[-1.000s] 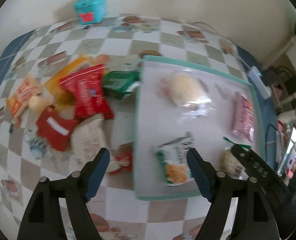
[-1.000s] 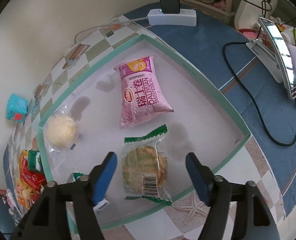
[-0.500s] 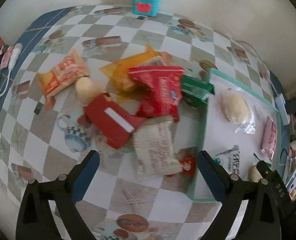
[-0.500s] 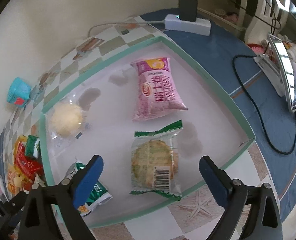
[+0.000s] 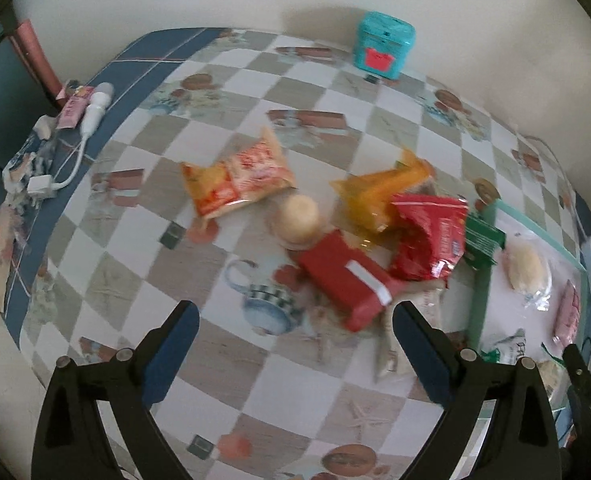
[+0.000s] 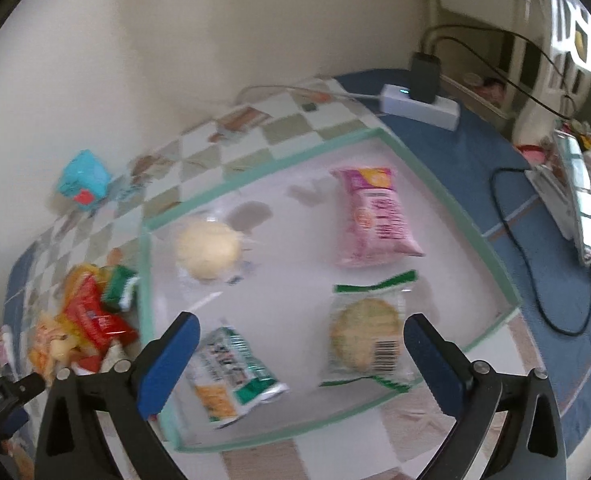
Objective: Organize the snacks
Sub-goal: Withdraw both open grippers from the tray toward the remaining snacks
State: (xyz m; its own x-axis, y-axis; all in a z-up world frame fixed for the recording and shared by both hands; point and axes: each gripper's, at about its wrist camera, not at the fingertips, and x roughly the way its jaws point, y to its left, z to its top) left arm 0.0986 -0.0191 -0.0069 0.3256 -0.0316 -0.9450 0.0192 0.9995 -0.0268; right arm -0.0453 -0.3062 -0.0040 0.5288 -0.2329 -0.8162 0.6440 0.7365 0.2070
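A green-rimmed white tray (image 6: 263, 168) holds a pink packet (image 6: 371, 216), a round bun in clear wrap (image 6: 207, 246), a green-edged cracker pack (image 6: 365, 332) and a green-and-orange packet (image 6: 231, 372). My right gripper (image 6: 301, 356) is open and empty above the tray's near side. In the left wrist view a pile of loose snacks lies left of the tray (image 5: 479, 300): a red box (image 5: 347, 280), a red bag (image 5: 431, 236), a yellow packet (image 5: 383, 192), an orange packet (image 5: 239, 178) and a round bun (image 5: 299, 216). My left gripper (image 5: 295, 352) is open and empty, above the table near the red box.
A teal tin (image 5: 383, 44) stands by the far wall. A white charger and cable (image 5: 91, 112) lie at the left edge. A power strip (image 6: 419, 106), black cable (image 6: 535, 280) and a phone on a stand (image 6: 579, 208) sit right of the tray.
My left gripper has swung left from over the tray to the loose snack pile. My right gripper has pulled back and turned left, so more of the tray shows.
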